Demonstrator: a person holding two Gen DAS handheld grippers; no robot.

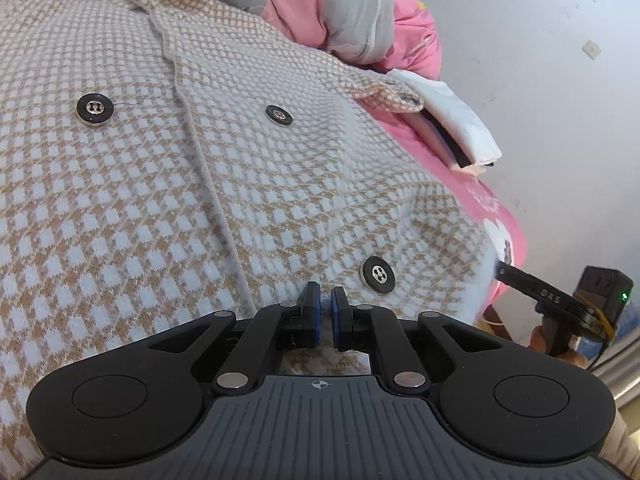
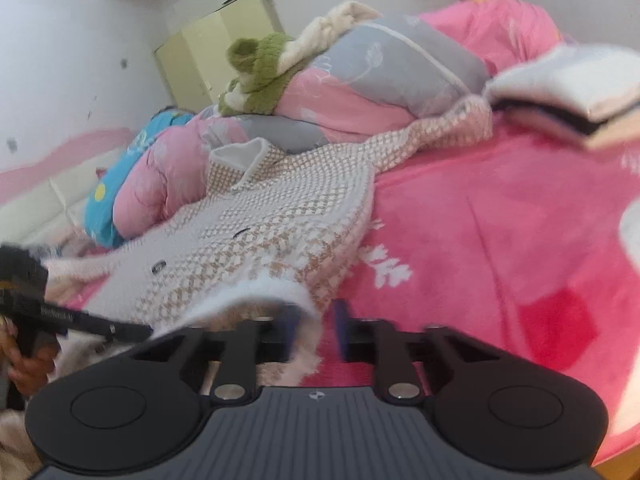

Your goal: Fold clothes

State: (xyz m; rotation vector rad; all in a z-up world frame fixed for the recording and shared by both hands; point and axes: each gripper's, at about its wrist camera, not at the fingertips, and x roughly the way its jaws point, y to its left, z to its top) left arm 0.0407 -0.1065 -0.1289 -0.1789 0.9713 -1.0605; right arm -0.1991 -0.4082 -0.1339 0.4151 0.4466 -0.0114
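Observation:
A beige-and-white checked cardigan with black buttons lies front up on the pink bed. My left gripper is at its near hem beside the lowest button, its blue pads shut on the cloth edge. In the right wrist view the left gripper reaches into the same hem from the left. My right gripper is at the cardigan's near right corner. Its jaws stand apart, with the fuzzy white hem hanging between them against the left pad. The picture is blurred there.
Pink and grey quilts are piled at the bed's far side with a green plush toy on top. A stack of folded clothes lies at the far right of the bed. A hand holds the left gripper.

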